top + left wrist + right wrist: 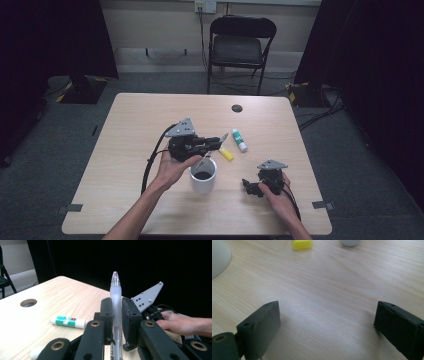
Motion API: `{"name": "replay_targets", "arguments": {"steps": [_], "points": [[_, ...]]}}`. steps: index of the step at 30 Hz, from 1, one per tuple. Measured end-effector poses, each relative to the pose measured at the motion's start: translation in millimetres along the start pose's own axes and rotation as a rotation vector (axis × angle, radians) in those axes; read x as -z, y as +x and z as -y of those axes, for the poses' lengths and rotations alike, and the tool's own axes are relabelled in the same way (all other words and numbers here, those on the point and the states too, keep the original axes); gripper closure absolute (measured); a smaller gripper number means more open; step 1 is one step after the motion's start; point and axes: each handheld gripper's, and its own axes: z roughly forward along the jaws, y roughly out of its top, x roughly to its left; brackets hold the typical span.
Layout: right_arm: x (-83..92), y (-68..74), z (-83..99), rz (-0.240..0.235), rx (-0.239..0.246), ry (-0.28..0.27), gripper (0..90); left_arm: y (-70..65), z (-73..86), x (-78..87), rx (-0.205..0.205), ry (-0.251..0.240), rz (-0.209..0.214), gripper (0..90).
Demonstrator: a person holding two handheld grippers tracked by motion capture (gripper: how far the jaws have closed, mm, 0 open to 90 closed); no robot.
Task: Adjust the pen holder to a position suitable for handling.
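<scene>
Pen (115, 302) is sitting pinched upright in the left gripper (117, 315) above the mug (203, 176) near the bench's front edge; right gripper (327, 322) is resting spread on the bench (332, 285).

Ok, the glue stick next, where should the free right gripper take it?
Grip the glue stick across the middle of its round barrel, coming straight down from above. It lies flat on the table, clear of the yellow piece, and the right gripper is already wide open.

No legible text; green-and-white label on glue stick (67, 322) too blurred to read.
</scene>
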Motion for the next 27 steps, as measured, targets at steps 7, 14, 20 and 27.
{"name": "replay_targets", "arguments": {"steps": [7, 14, 20, 27], "points": [[0.2, -0.1, 0.2, -0.003, 0.002, 0.000, 5.7, 3.8, 17.1, -6.0, 0.007, 0.027, -0.007, 80.2], [0.2, -0.1, 0.2, -0.003, 0.002, 0.000, 5.7, 2.8, 25.5, -0.6, 0.002, 0.054, 0.000, 80.1], [0.2, -0.1, 0.2, -0.003, 0.002, 0.000, 5.7, 1.2, 28.3, 11.1, -0.012, 0.069, -0.004, 80.0], [-0.1, -0.1, -0.1, 0.000, 0.001, 0.000, 5.4, 1.8, 35.3, 29.7, 0.000, 0.071, -0.009, 79.9]]}}
